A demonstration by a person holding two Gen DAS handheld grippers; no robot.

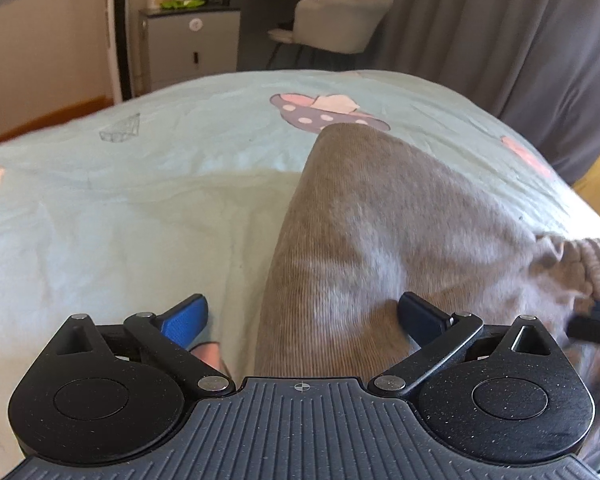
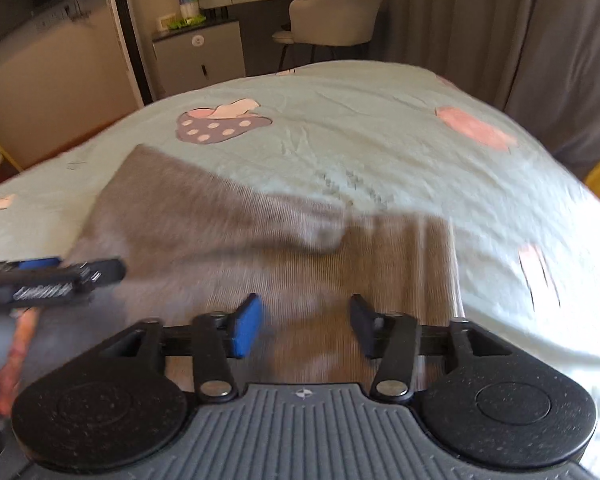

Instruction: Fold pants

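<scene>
Grey-brown corduroy pants (image 1: 380, 240) are lying folded on a pale green printed bedsheet (image 1: 120, 200). Over the pants, the left gripper (image 1: 302, 318) is gaping wide and the right gripper (image 2: 304, 324) is hanging half-open, both gripping nothing. Likely next: pinching an edge for another fold.

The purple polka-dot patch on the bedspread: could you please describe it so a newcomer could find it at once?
Start from the pale green bedspread covering the bed. Beyond the far tip of the grey-brown pants lies the purple patch. Unlike the plain pink patches nearby, it has pink dots.
</scene>
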